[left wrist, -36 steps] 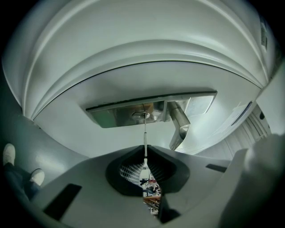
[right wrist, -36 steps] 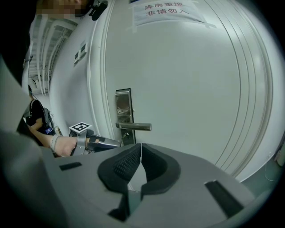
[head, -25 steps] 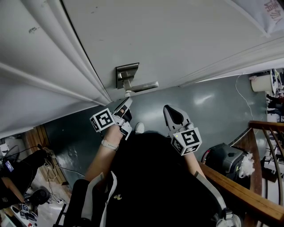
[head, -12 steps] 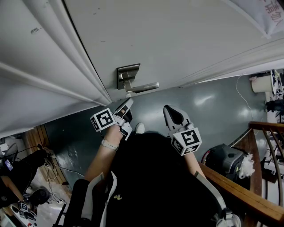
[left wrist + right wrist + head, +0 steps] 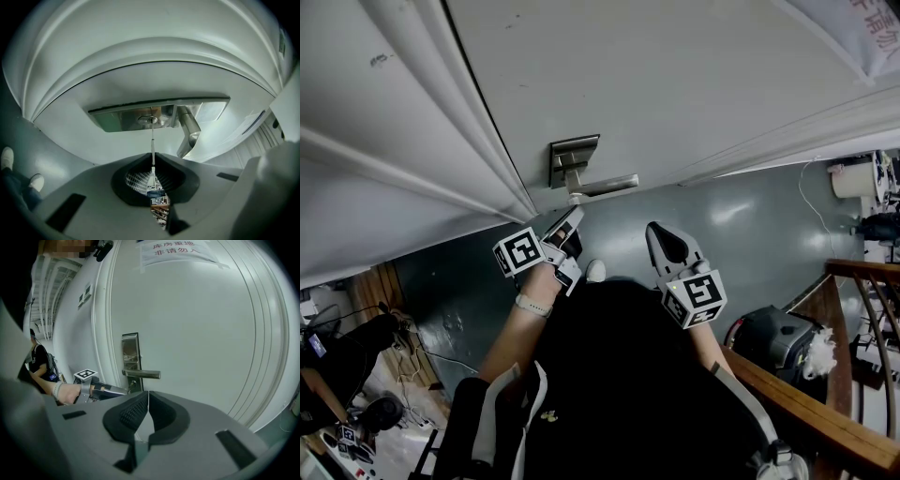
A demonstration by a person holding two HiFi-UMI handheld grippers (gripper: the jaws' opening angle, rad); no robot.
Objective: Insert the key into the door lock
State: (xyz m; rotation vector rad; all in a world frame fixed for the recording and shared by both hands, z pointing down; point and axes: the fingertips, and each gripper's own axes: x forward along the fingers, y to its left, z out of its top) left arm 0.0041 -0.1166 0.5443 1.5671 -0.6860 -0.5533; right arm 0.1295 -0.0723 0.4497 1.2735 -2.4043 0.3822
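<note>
Little has moved since a second ago: in the head view the lock plate [image 5: 570,157] and the left gripper [image 5: 573,217] both sit a shade further right, their spacing from each other looks unchanged, and the right gripper [image 5: 664,242] keeps the same place. Largest in sight is the white door [image 5: 675,84], which fills the upper part of the head view above the grey-green floor [image 5: 722,220]; the right gripper view shows a paper notice [image 5: 176,251] near the door's top. On the door is the metal lock plate, with a lever handle [image 5: 605,184] reaching out to the right. The left gripper points up at the plate's lower end, below the handle and just left of it. In the left gripper view its jaws are pinched on the key [image 5: 152,150], seen edge-on as a thin blade that runs straight from the jaws to the round keyhole [image 5: 148,120] in the plate. The tip meets the keyhole, though how far it has gone in cannot be told. The handle stands just right of the keyhole, clear of the key. The right gripper is held back from the door, well apart from the lock and to the right of the left gripper, with its jaws pressed together and nothing between them.
</note>
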